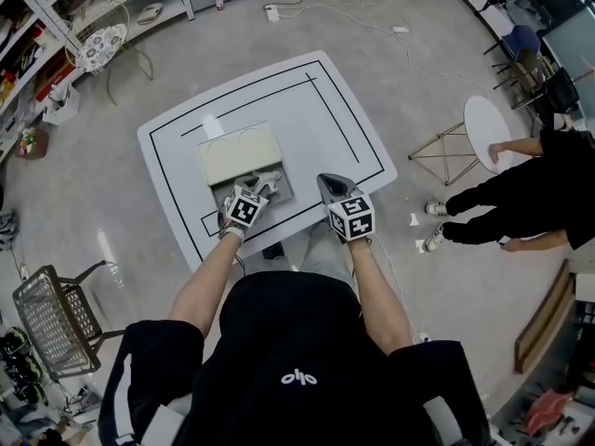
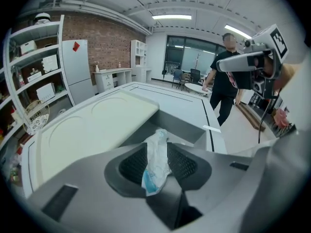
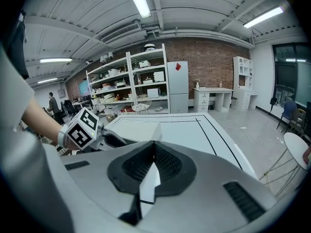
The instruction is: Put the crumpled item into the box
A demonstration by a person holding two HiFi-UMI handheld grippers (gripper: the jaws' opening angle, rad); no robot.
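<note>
Wad [image 2: 156,161] hanging over box [image 2: 188,124]

Left gripper [image 1: 265,182] is hovering above the open box on the table [image 1: 344,128]. Its jaws are standing wide, and the wad is sitting loosely between the pads rather than being squeezed. Drop-off looks to be the step in hand: the wad is hanging right over the grey hollow, beside the cream lid [image 2: 92,130]. Right gripper [image 3: 153,165] is waiting just beside, jaws pressed together on nothing. Next, the left one is probably needing a lift or a small shake, so the wad is falling clear of the pads into the box instead of clinging.
</note>
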